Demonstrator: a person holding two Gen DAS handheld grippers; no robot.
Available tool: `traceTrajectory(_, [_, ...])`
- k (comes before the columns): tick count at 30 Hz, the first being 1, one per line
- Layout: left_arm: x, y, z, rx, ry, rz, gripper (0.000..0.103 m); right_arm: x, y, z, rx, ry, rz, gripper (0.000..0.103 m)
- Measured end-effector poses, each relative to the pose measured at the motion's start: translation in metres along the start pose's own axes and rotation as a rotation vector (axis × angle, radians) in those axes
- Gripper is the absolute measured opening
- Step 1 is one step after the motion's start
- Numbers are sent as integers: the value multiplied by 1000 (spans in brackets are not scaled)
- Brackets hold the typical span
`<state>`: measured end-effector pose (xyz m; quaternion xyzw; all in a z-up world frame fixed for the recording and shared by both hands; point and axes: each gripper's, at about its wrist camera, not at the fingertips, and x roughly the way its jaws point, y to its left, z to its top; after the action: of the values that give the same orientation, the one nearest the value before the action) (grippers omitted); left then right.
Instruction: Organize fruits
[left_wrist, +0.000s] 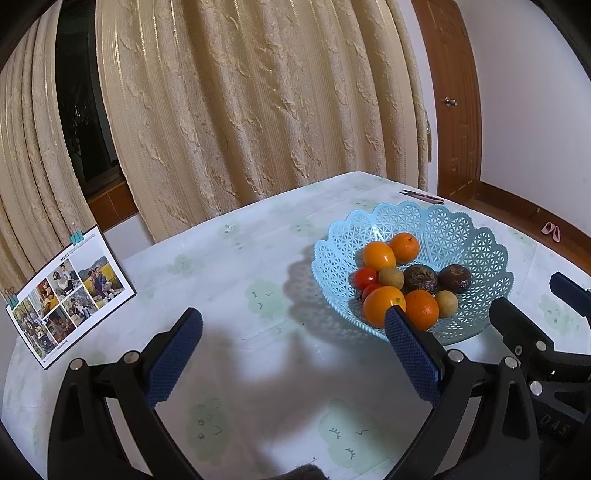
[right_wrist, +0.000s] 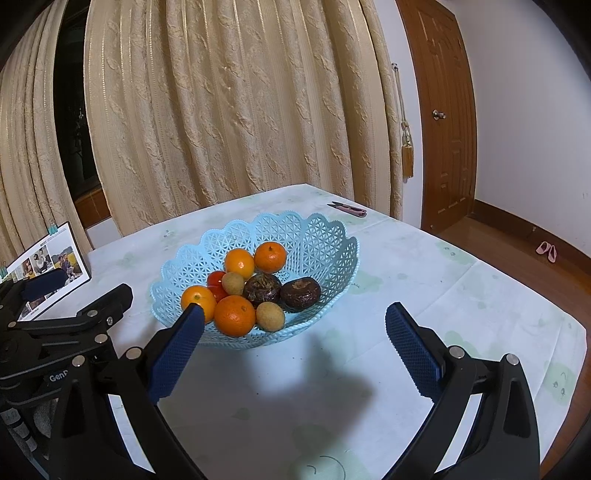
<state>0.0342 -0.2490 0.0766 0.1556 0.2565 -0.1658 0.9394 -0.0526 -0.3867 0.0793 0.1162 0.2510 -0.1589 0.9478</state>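
A light blue lattice basket (left_wrist: 454, 229) (right_wrist: 314, 236) stands on the table. It holds several oranges (left_wrist: 421, 308) (right_wrist: 234, 315), two red tomatoes (left_wrist: 365, 277) (right_wrist: 215, 278), two dark brown fruits (left_wrist: 421, 278) (right_wrist: 300, 293) and two small tan fruits (left_wrist: 446, 303) (right_wrist: 270, 315). My left gripper (left_wrist: 295, 321) is open and empty, above the table to the left of and nearer than the basket. My right gripper (right_wrist: 295, 317) is open and empty, just in front of the basket. Each gripper shows at the edge of the other's view.
A photo card (left_wrist: 70, 291) (right_wrist: 48, 264) stands at the table's left edge. Small pink-handled snips (left_wrist: 424, 196) (right_wrist: 349, 208) lie at the far edge. A cream curtain (left_wrist: 258, 103) hangs behind the table. A wooden door (right_wrist: 443, 118) is at the right.
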Motion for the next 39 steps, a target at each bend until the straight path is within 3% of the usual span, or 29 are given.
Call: traceTrajectory(39, [0, 1, -1, 12, -7, 10, 98, 1, -1, 1, -1, 1, 1, 100])
